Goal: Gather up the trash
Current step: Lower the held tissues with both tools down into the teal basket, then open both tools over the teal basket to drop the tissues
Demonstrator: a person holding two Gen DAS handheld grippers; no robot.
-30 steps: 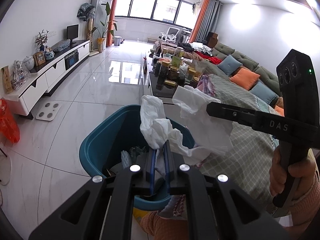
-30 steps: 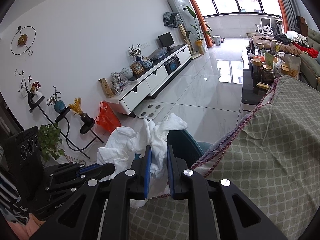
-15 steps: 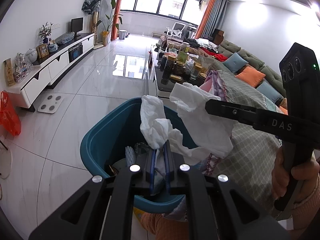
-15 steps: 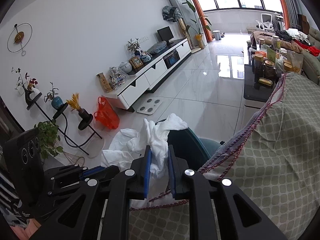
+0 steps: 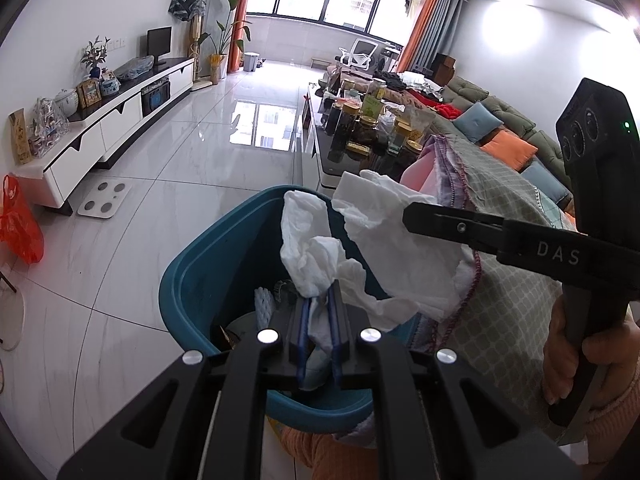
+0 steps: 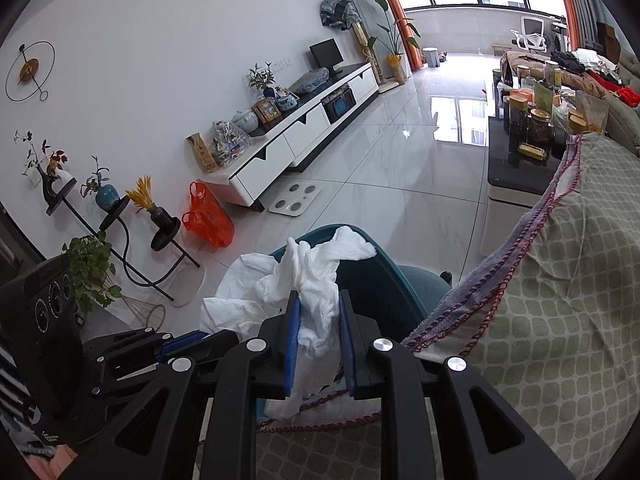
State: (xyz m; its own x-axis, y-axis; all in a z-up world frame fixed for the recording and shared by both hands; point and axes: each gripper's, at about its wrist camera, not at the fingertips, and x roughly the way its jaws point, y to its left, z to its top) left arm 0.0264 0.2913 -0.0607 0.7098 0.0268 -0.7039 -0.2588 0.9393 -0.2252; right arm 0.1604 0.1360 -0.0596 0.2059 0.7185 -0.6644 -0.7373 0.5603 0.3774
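A teal bin point(image 5: 208, 264) stands on the floor below both grippers, with scraps inside. My left gripper point(image 5: 320, 300) is over the bin's opening, shut on a crumpled white tissue point(image 5: 308, 256) that stands up from its pads. My right gripper point(image 6: 318, 300) holds a second white tissue point(image 6: 316, 264) beside the bin's rim point(image 6: 384, 280). Its jaws are opening, and the tissue is still between the pads. In the left wrist view its finger point(image 5: 440, 216) crosses from the right with that tissue point(image 5: 392, 248) draped under it. A hand grips its handle point(image 5: 580, 360).
A green patterned blanket point(image 6: 560, 280) with red stitching lies right against the bin. Beyond it a dark coffee table point(image 5: 320, 160) is crowded with jars. On the tiled floor at left are a white scale point(image 5: 105, 199), an orange bag point(image 5: 18, 228) and a TV cabinet point(image 5: 100, 128).
Both grippers have drifted down and closer to the bin with their tissues. The gap between the right gripper's pads has widened a little around its tissue.
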